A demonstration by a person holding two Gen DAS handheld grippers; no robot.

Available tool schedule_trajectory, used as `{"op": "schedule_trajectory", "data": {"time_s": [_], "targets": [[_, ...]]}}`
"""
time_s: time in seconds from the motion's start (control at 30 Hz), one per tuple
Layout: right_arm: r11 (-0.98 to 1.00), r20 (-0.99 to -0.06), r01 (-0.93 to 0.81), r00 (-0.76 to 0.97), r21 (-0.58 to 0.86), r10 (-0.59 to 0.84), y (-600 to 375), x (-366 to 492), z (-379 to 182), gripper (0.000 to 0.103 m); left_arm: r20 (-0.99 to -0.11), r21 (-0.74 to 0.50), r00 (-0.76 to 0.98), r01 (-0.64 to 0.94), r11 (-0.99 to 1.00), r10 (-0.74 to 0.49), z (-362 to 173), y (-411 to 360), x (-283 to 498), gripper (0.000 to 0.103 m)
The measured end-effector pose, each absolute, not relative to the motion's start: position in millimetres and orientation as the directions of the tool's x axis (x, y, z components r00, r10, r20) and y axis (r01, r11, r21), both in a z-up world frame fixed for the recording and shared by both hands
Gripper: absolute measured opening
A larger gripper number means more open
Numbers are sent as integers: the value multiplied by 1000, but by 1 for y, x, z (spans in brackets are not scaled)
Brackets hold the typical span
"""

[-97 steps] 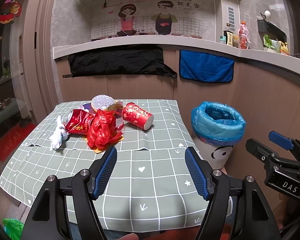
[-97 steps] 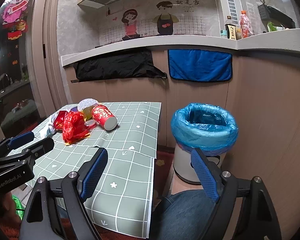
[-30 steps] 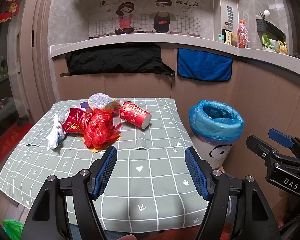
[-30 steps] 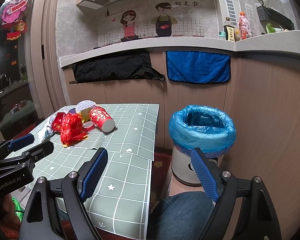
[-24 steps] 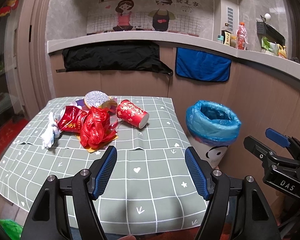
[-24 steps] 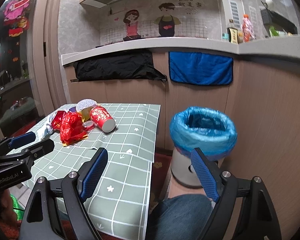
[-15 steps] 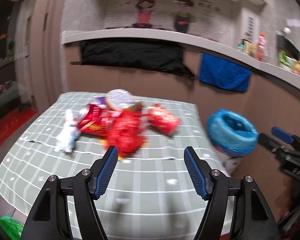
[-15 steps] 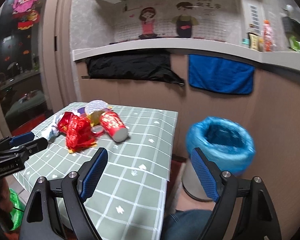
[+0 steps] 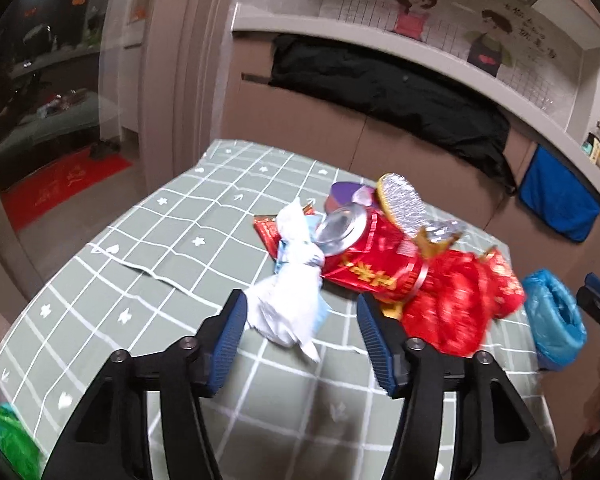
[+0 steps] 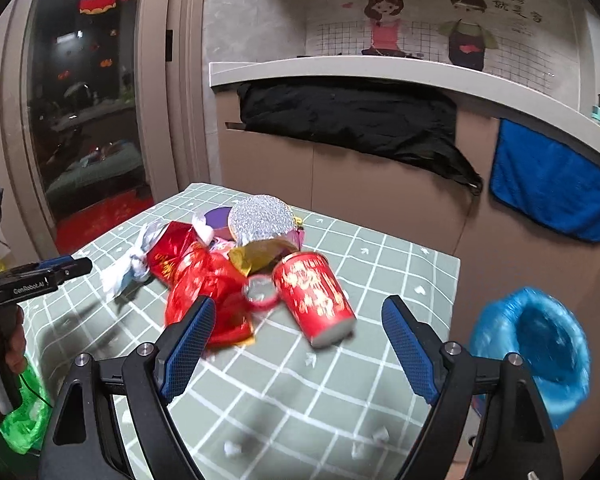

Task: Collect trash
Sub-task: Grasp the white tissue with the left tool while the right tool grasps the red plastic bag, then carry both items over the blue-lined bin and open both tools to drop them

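- left gripper point(image 9: 298, 320): jaws wide apart, holding nothing, white tissue wad point(image 9: 290, 304) between them on the surface point(image 9: 140, 240).
- right gripper point(image 10: 298, 328): spread wide, holding nothing, near red cup point(image 10: 314, 294).
- blue-lined bin point(image 10: 534, 344): beside the surface.

A green checked cloth covers the table point(image 10: 384, 268). At twelve o'clock a black cloth point(image 10: 352, 116) hangs under the white ledge point(image 10: 380, 68), a blue towel point(image 10: 552, 196) beside it at two o'clock. Cartoon cook stickers point(image 10: 384, 24) sit on the wall above. At nine o'clock, a red floor mat point(image 9: 60, 188); at seven, a green bag point(image 10: 24, 412).
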State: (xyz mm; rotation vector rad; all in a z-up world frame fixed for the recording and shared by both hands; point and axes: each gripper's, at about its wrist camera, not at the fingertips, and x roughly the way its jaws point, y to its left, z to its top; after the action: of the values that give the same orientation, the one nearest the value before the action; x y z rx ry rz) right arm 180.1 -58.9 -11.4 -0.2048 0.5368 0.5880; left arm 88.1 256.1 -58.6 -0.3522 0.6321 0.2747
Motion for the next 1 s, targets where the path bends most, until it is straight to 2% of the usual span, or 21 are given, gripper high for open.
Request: {"op": "schedule_trajectory", "data": {"time_s": [0.27,0.33,0.37,0.57,0.67,0.87,1.0], "targets": [[818,-621,-575,651,-29,436,-37,206,-39,83,-671,-225,738,-294,929,71,-91,271,154,54],[812,-632,-582,641,-30,435,-34,207,-43,83,-685,-248,726,-306,919,57,-98,271,161,38],[808,-635,-589,635,-29,440,-31,207,-43,83,-686,-259,726,-316,913,56,-100,273,163,34],[761,-636,-646,564,58,528,-9,216,-41,83,-611,-296,787,-325,898,83,-90,272,147,15],[719,-638,-685,502,120,584,14,220,-43,83,-591,-317,802,-335,887,92,-85,275,136,14],[708,-679,-704,496,49,541,64,234,-66,83,-597,-321,794,-363,875,110,-81,283,120,12],[711,-742,-692,410,125,530,68,249,-84,66,-596,-339,797,-364,868,101,-73,284,107,12]]}}
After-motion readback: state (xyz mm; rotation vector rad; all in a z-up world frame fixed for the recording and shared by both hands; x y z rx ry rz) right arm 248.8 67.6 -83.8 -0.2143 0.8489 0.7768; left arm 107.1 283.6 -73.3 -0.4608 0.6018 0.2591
